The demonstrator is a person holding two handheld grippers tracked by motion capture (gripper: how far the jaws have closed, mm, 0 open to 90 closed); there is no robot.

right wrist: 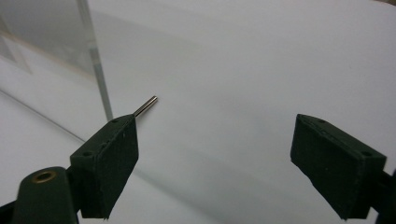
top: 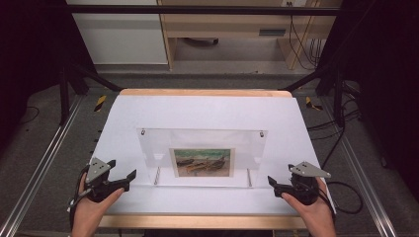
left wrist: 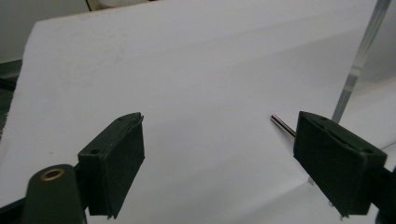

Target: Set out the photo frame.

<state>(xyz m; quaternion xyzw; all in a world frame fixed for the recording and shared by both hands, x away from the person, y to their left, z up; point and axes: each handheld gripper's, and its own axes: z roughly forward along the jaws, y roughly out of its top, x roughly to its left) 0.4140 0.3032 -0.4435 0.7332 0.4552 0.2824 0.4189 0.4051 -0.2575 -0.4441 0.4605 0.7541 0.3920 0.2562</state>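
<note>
Left gripper (top: 122,177) gapes wide, nothing between its jaws; right gripper (top: 274,183) the same. Between them stands the clear acrylic frame (top: 202,157), upright on thin metal pegs (left wrist: 282,125), a painting of boats (top: 202,162) sandwiched inside. Each gripper sits just beside the frame's lower corners, apart from it, on the white table (top: 197,111).

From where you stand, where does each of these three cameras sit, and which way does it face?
High view: above the person's side, looking forward and down on the white table and clear picture frame; both hands, left gripper and right gripper show.
Left gripper view: rides the left gripper, facing the frame's edge; open black jaws show.
Right gripper view: rides the right gripper, likewise.
Both gripper views share the frame and its metal pegs.
</note>
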